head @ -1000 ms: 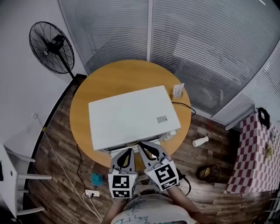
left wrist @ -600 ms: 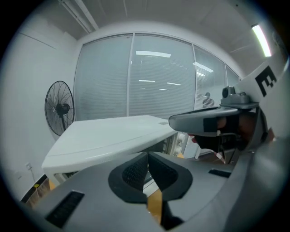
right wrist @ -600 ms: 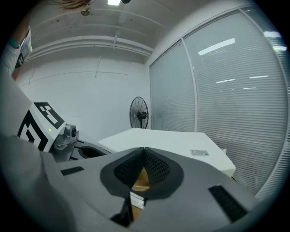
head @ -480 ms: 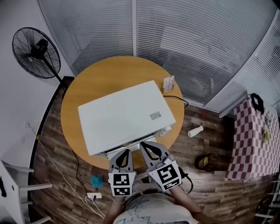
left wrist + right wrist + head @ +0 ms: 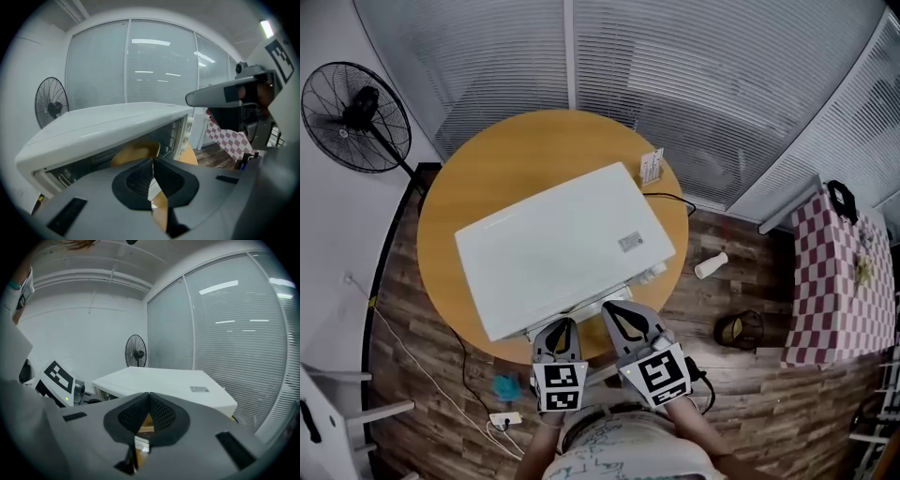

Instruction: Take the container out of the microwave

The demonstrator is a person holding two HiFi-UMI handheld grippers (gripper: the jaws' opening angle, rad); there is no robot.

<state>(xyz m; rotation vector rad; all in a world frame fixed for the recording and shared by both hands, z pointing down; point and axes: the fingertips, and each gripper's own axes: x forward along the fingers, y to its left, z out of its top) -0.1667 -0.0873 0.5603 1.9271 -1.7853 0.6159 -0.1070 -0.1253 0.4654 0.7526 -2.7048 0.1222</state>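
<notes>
A white microwave (image 5: 558,248) stands on a round wooden table (image 5: 487,159); from above I see only its top. Its front, with a dark window and knobs (image 5: 189,127), shows in the left gripper view. No container shows in any view. My left gripper (image 5: 562,326) is shut and empty just before the microwave's front edge. My right gripper (image 5: 613,309), also shut and empty, is beside it to the right, its tips at the front edge. In the gripper views the left gripper (image 5: 152,160) and the right gripper (image 5: 149,395) each have their jaws pressed together.
A standing fan (image 5: 347,105) is at the far left. A small card stand (image 5: 652,167) sits on the table behind the microwave. On the wooden floor lie a white cup (image 5: 710,265), a dark object (image 5: 738,330), a power strip (image 5: 504,419). A checkered table (image 5: 830,281) stands at the right.
The head view has swung, so the table and microwave sit further left and up in the picture. Both grippers stay shut at the microwave's front.
</notes>
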